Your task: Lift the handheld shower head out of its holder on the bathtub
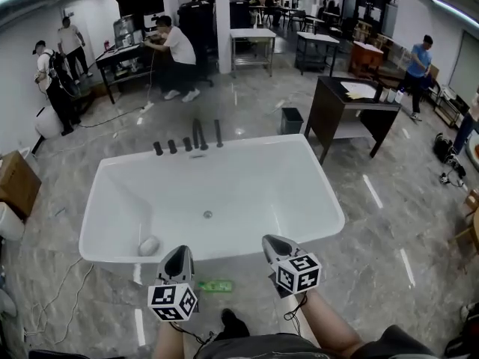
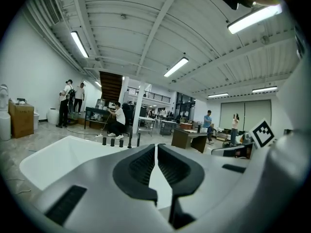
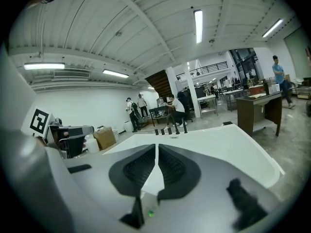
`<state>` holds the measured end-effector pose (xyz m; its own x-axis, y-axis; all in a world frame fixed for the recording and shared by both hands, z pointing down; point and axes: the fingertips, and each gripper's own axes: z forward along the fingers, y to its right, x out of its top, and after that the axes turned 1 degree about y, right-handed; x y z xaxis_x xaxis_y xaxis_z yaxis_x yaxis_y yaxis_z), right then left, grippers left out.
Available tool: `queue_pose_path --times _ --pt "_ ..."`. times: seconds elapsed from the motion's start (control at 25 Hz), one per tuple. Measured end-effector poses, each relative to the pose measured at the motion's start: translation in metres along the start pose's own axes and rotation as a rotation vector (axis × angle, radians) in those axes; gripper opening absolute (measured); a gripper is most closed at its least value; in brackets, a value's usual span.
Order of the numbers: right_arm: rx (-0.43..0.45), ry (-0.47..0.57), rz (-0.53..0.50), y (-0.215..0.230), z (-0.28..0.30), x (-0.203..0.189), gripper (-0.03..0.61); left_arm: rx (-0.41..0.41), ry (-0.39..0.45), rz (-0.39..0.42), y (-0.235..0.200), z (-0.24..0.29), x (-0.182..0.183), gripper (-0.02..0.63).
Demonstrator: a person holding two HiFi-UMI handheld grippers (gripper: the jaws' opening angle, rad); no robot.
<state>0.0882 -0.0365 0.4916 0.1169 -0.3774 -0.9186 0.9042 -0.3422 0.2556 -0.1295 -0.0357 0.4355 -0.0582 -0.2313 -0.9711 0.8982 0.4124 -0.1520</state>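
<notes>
Handheld shower head (image 1: 198, 134): seen only as 1 of 5 dark upright fittings on the far rim of the bathtub (image 1: 254, 178); head and holder cannot be told apart. Left gripper (image 1: 178, 253) and right gripper (image 1: 275, 242) are held at the near rim, well apart from it, jaws closed together on nothing. Forearms are cut off by the frame edge. A pale oval object (image 1: 148, 245) is noted inside the tub, and a dark table (image 1: 352, 103) and bin (image 1: 291, 120) beyond it.

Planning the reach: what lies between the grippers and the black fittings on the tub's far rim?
Head view: the open bathtub basin, with its drain and a small pale object.
</notes>
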Motion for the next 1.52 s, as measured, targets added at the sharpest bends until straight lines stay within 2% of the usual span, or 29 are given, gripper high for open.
queue_pose_path --times 0.28,0.56,0.92,0.96,1.04,1.24,1.52 --pt "-0.075 0.014 0.010 0.005 0.076 0.022 0.031 -0.055 -0.011 -0.003 -0.061 0.057 0.008 0.026" --pt "-0.114 -0.005 0.016 0.021 0.105 0.029 0.031 -0.105 -0.051 -0.024 -0.081 0.091 0.005 0.026" --pt "-0.108 -0.037 0.041 0.067 0.174 0.045 0.036 -0.058 -0.085 -0.028 -0.105 0.147 0.006 0.026" --pt "-0.106 -0.046 0.049 0.076 0.186 0.047 0.047 -0.047 -0.092 -0.033 -0.108 0.157 0.006 0.026" --pt "-0.096 -0.064 0.065 0.093 0.211 0.051 0.114 -0.027 -0.109 -0.043 -0.115 0.180 0.004 0.026" --pt "-0.065 -0.092 0.076 0.140 0.274 0.062 0.201 0.010 -0.147 -0.048 -0.121 0.248 -0.003 0.026" --pt "-0.033 -0.127 0.050 0.194 0.362 0.071 0.282 0.077 -0.150 -0.059 -0.130 0.332 -0.003 0.026"
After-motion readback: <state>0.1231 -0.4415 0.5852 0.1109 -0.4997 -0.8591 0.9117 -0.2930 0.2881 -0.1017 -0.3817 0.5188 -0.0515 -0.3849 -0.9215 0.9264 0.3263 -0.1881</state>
